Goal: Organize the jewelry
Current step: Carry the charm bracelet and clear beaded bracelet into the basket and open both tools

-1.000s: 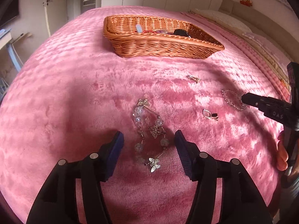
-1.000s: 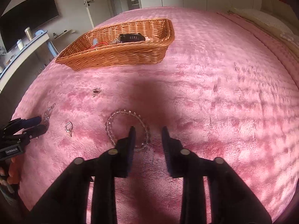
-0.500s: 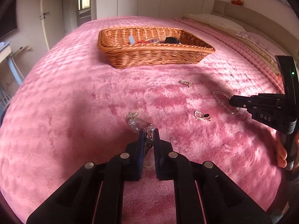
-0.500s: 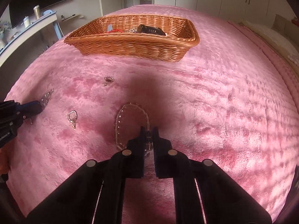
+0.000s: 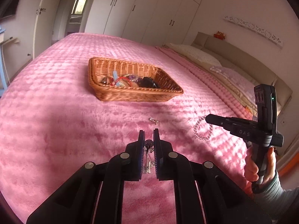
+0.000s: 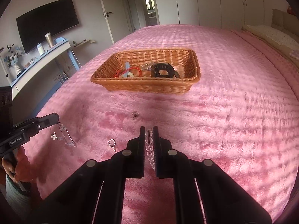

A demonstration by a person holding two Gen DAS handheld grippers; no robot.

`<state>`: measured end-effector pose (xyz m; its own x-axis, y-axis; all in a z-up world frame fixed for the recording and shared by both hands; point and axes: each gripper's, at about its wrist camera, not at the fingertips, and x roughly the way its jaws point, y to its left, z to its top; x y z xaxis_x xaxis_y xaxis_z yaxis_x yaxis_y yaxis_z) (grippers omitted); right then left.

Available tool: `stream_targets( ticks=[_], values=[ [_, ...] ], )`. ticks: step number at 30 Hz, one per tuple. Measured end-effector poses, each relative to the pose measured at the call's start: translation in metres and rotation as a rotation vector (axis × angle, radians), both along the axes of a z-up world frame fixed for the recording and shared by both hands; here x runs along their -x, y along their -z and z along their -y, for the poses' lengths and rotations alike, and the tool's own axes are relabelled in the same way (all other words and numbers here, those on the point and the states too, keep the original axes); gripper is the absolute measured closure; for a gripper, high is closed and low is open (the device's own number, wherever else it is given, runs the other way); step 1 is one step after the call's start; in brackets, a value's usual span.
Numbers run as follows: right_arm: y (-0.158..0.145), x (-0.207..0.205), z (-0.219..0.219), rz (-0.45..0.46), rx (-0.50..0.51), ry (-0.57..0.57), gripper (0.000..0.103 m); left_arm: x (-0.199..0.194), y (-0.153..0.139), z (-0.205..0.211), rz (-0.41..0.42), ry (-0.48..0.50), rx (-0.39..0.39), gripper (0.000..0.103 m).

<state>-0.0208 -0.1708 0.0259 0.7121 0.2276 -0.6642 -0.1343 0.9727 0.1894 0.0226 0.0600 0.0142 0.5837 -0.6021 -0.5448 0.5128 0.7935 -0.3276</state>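
Observation:
My left gripper [image 5: 149, 132] is shut on the butterfly bracelet [image 5: 148, 155], lifted off the pink bedspread; in the right wrist view it dangles [image 6: 63, 137] from that gripper [image 6: 56, 118]. My right gripper [image 6: 149, 129] is shut on the clear bead bracelet [image 6: 149, 147], also lifted; in the left wrist view it hangs [image 5: 202, 130] from that gripper [image 5: 207, 117]. The wicker basket [image 5: 136, 96] [image 6: 149, 88] sits ahead on the bed and holds several jewelry pieces.
A small ring or earring [image 5: 153, 120] [image 6: 135, 114] lies on the bedspread between the grippers and the basket. Another small beaded earring [image 6: 111, 143] lies nearer, left of my right gripper. Pillows [image 5: 196, 56] lie at the right; a desk [image 6: 37, 63] stands left of the bed.
Both grippers closed on their bracelets and have lifted them off the bedspread; the view has risen and tilted toward the basket.

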Motion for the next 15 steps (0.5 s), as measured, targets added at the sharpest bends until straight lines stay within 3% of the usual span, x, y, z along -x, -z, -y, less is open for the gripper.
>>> stream_targets(
  ticks=[7, 15],
  values=[
    [-0.048, -0.029, -0.004, 0.096, -0.007, -0.011, 0.097, -0.022, -0.04, 0.015, 0.111, -0.016, -0.031, 0.095],
    [-0.071, -0.117, -0.016, 0.145, -0.015, -0.03, 0.097, -0.103, -0.069, 0.039, 0.147, -0.053, -0.006, 0.095]
  ],
)
